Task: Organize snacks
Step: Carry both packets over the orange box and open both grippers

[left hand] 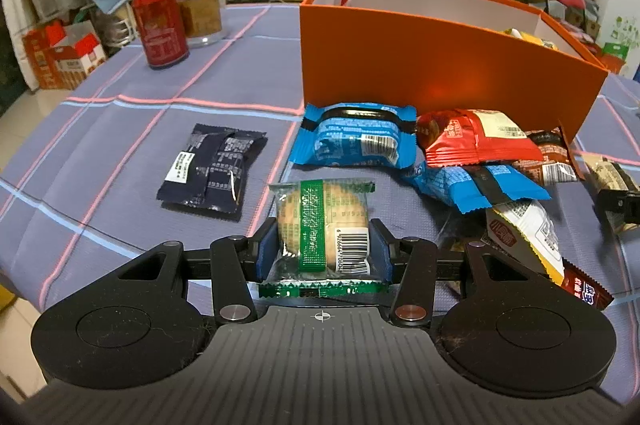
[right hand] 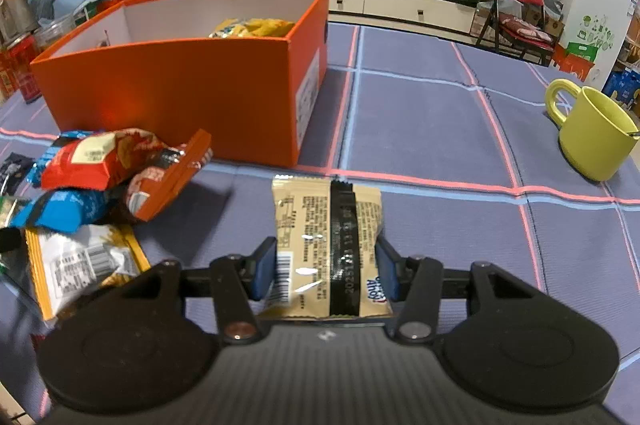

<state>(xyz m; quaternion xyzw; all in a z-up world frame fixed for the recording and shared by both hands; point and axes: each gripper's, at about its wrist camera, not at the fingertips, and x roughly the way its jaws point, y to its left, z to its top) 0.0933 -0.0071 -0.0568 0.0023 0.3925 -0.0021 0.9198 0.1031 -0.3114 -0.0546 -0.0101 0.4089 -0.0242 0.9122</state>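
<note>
Orange cardboard makes the box (left hand: 420,65), which stands open at the top, at 12 o'clock from both tools, so that packets can be dropped in from above; some yellow packets (right hand: 256,27) already lie inside. The left tool (left hand: 322,249) is clenched on one green-striped cracker packet (left hand: 322,229), its blue pads pressing the two sides, and the packet seems to hang a little above the tabletop (left hand: 120,129). The right tool (right hand: 326,269) is likewise clenched on one beige cookie packet (right hand: 326,245), held by its long edges, probably so it stays flat for the carry. I judge both packets are ready to go to the box. Loose snacks wait in a pile (left hand: 472,153) just in front of the box, at 1 o'clock in the left view: I count two blue packets, one red, one brown and one white-and-yellow, though others may hide beneath. One dark navy packet (left hand: 212,171) lies apart at 11 o'clock. One red can (left hand: 160,25) and one yellow-green mug (right hand: 592,129) stand away from the work.
</note>
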